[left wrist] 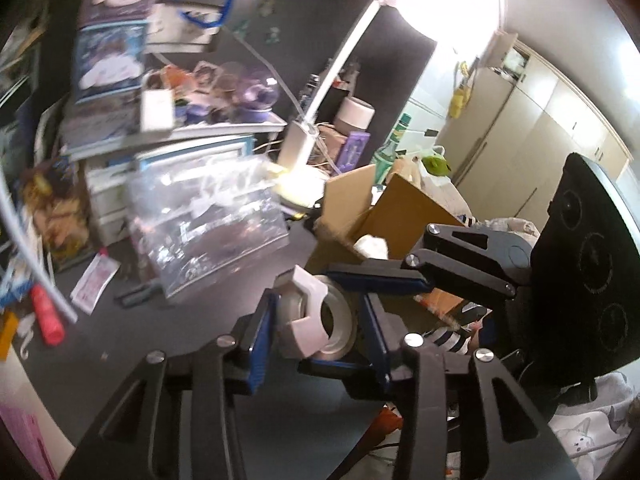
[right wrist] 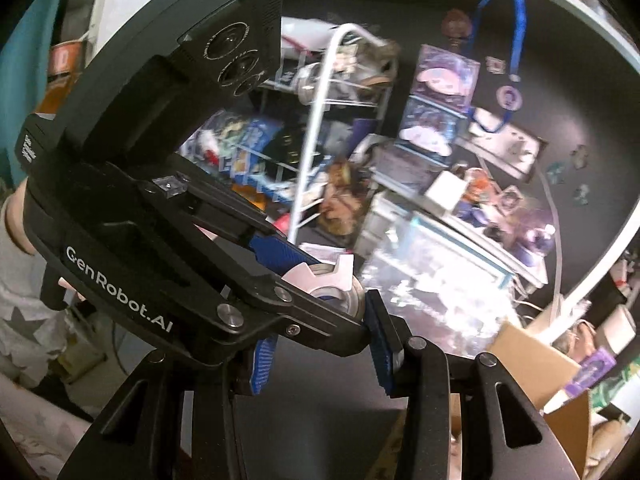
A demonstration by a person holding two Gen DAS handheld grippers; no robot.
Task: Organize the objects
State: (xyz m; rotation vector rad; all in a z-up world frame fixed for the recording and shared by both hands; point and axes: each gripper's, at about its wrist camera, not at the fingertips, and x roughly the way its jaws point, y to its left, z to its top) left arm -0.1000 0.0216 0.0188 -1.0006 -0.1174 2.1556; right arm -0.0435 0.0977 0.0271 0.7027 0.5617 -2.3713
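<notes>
Two grippers, both closed on one roll of clear tape held above a dark desk. Left gripper: blue pads pressed against the roll's flat sides, white dispenser clip turned toward the left pad. Right gripper: entering from the right, upper finger laid across the top edge of the roll, the lower one passing beneath. Right wrist view: roll seen between both pairs of blue pads, right gripper below it, left gripper crossing from the left, a hand behind its body. Beyond the fingertips: clear plastic box, blurred, apparently standing on the desk. Right of the roll, behind the right gripper: open cardboard box. Far left on the desk: red tube.
</notes>
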